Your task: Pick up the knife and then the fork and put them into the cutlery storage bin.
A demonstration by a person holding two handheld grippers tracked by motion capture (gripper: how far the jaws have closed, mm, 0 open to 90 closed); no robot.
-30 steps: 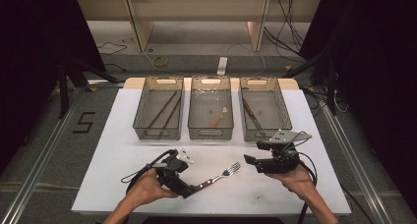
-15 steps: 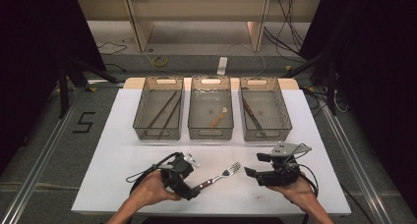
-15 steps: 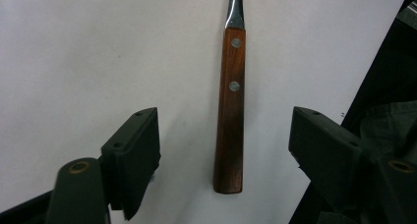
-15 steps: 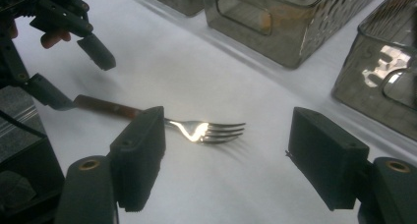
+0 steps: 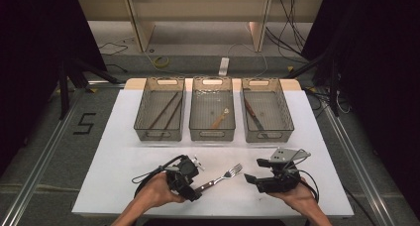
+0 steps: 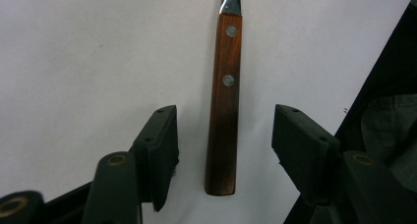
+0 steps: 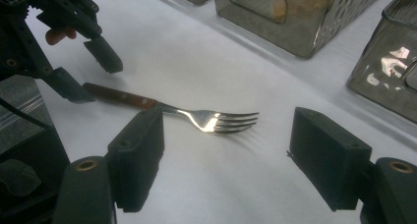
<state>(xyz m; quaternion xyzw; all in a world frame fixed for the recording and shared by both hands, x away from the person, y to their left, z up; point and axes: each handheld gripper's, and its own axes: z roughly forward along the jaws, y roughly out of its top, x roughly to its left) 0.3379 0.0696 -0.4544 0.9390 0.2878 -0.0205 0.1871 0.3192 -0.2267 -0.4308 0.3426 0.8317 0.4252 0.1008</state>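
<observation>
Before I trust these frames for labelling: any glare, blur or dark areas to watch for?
High view: surroundings dark, the white table evenly lit. Left gripper view: the fork's wooden handle sharp, darkening toward its end. Right gripper view: bright glare on the bin at right, far bins soft, the fork tines reflective.

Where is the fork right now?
In the high view the fork lies flat on the white table, near the front edge between the two claws. Its wooden handle sits between the left claw's open jaws, untouched.
</observation>
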